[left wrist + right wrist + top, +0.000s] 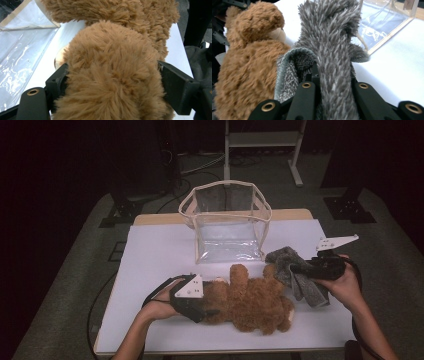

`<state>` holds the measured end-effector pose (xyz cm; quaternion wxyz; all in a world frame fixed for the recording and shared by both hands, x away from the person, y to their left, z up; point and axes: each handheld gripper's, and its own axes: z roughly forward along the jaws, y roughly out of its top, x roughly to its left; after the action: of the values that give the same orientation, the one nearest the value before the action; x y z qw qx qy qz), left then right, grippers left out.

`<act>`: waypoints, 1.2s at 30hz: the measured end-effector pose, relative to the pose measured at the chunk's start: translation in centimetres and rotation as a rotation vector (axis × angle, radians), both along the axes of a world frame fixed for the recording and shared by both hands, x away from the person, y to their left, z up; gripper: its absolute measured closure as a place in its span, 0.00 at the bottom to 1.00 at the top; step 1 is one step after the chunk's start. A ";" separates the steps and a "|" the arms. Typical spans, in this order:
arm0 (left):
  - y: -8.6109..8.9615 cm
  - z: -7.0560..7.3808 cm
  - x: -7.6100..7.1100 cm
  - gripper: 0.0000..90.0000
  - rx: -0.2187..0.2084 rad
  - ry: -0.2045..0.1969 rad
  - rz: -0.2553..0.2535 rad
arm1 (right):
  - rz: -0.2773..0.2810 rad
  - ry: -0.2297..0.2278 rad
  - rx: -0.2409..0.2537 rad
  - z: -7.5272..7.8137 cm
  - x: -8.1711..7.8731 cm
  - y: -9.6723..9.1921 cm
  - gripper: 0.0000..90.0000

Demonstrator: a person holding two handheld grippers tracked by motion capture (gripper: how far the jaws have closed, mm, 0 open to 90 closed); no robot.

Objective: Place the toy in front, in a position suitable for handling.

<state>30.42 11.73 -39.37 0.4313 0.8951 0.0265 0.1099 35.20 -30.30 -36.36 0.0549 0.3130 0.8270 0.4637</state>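
2 soft things are in hand at once. A brown teddy bear (250, 301) lies at the counter's (160, 255) 6 o'clock, and the left gripper (110, 82) has its fingers (178, 93) clamped around one plush limb at the bear's 9 o'clock end. At its 2 o'clock, touching it, a grey fuzzy cloth (297, 272) is pinched tight by the right gripper (332, 87). Both probably belong in the clear open-topped bag (227, 222) standing at 12 o'clock, hence the paired holds.
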 end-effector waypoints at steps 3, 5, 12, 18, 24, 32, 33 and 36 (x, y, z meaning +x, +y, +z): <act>-0.1 0.0 0.0 0.22 0.002 0.000 0.003 | 0.028 0.007 0.006 -0.3 -0.3 0.6 0.86; 0.0 0.0 0.0 0.22 0.003 -0.001 0.003 | 0.058 0.008 0.003 -0.4 -0.4 1.5 0.86; -0.1 -0.1 0.2 0.22 -0.008 0.008 0.016 | 0.177 0.013 0.022 0.4 -0.9 4.8 0.86; -0.1 0.0 0.4 0.22 -0.015 0.024 0.033 | 0.278 -0.004 -0.006 0.2 -2.8 7.4 0.86; 0.1 -0.1 0.7 0.22 -0.034 0.043 0.046 | 0.219 0.009 0.017 -0.7 -3.6 4.8 0.86; -0.1 -0.1 0.8 0.22 -0.034 0.051 0.053 | 0.167 0.053 0.045 -2.8 -5.1 2.2 0.86; -0.1 0.0 0.8 0.22 -0.032 0.050 0.053 | 0.166 0.055 0.049 -2.7 -5.1 2.3 0.86; -0.1 0.0 0.8 0.22 -0.032 0.055 0.056 | 0.186 0.037 0.048 -2.1 -5.1 3.0 0.86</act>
<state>31.24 11.59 -39.41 0.4413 0.8898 0.0650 0.0970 30.13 -27.31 -38.47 -0.0109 0.2446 0.8421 0.4806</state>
